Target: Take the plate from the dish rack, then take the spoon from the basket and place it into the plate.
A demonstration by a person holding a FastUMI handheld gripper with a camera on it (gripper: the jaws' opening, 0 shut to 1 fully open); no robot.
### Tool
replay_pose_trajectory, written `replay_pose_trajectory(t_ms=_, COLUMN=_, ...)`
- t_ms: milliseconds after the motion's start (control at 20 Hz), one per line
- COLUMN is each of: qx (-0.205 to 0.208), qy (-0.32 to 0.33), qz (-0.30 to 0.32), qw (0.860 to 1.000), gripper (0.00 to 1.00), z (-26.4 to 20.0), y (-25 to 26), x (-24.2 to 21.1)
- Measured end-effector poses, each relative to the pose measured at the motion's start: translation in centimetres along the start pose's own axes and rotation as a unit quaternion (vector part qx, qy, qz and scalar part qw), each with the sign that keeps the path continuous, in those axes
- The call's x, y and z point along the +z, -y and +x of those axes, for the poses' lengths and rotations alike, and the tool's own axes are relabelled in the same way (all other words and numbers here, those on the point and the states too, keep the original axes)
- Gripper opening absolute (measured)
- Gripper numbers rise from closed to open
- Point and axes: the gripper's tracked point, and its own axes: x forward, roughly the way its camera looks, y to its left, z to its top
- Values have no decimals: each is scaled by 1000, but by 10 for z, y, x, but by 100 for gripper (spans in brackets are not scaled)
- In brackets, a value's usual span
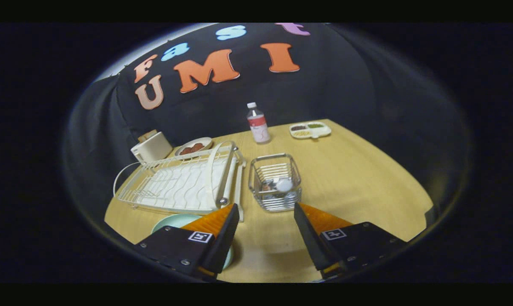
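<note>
Gripper view. Gripper held above the near part of the wooden table, its 2 fingers spread wide apart, gripping nothing, bare tabletop between them. Plate, pale green, lying flat on the table near its near-left edge, partly hidden under the left finger, just in front of the dish rack. Rack white, no dishes in it. Wire basket just ahead of the fingers, right beside the rack; spoon inside, white end up. Bottle and 3-part tray near the far edge. Toaster and dish of food behind the rack, at the far-left corner.
</note>
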Motion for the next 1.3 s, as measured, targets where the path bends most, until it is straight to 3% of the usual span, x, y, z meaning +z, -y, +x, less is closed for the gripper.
replay_pose_trajectory(t_ms=250, qx=-20, qy=53, qz=-51, qw=997, gripper=77, z=6, y=11, x=25)
replay_pose_trajectory(t_ms=350, qx=-11, qy=60, qz=-71, qw=996, gripper=71, z=11, y=5, x=25)
replay_pose_trajectory(t_ms=400, qx=-1, qy=57, qz=-77, qw=995, gripper=62, z=14, y=-1, x=21)
replay_pose_trajectory(t_ms=550, qx=8, qy=64, qz=-85, qw=994, gripper=49, z=19, y=-12, x=20)
replay_pose_trajectory(t_ms=850, qx=-3, qy=67, qz=-70, qw=995, gripper=16, z=24, y=-8, x=28)
replay_pose_trajectory(t_ms=1050, qx=3, qy=59, qz=-44, qw=997, gripper=15, z=22, y=-9, x=45)
replay_pose_trajectory(t_ms=1300, qx=9, qy=63, qz=-64, qw=996, gripper=12, z=9, y=-12, x=66)
